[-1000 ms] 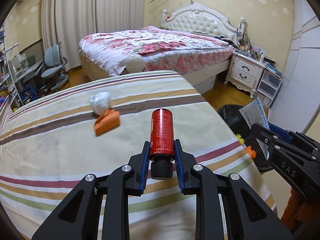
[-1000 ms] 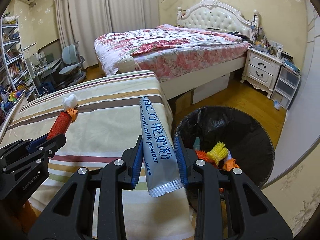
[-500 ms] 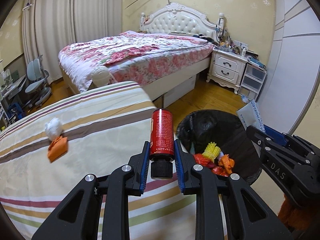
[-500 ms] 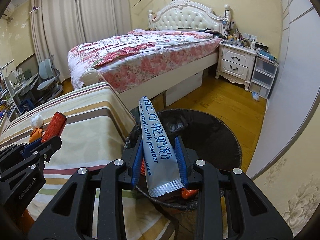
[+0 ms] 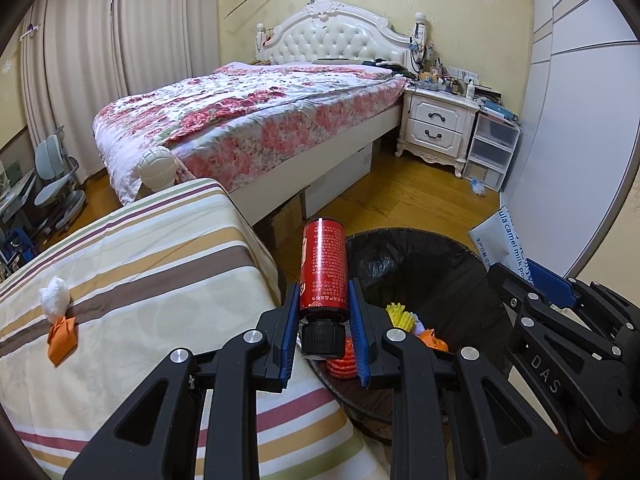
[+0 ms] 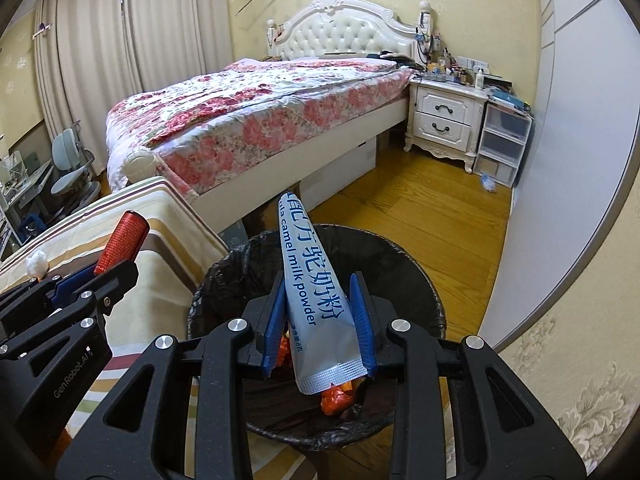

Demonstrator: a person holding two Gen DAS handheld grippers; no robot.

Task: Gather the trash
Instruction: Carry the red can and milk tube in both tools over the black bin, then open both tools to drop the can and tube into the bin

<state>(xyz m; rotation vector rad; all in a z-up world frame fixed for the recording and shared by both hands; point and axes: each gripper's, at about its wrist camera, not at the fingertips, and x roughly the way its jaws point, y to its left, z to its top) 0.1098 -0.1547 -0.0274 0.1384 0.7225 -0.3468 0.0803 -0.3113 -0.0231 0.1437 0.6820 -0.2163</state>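
Both grippers carry trash at the black-lined bin.

Left wrist view: the left gripper (image 5: pixel 324 322) has its fingers clamped on a red bottle (image 5: pixel 323 266), cap toward the camera, at the edge of the striped tabletop (image 5: pixel 132 264); the trash bin (image 5: pixel 436 264) sits at 3 o'clock of the bottle, and white and orange scraps (image 5: pixel 58 322) lie at 9 o'clock.
Right wrist view: the right gripper (image 6: pixel 320 320) has its fingers clamped on a milk powder sachet (image 6: pixel 310 288) over the bin (image 6: pixel 420 280).
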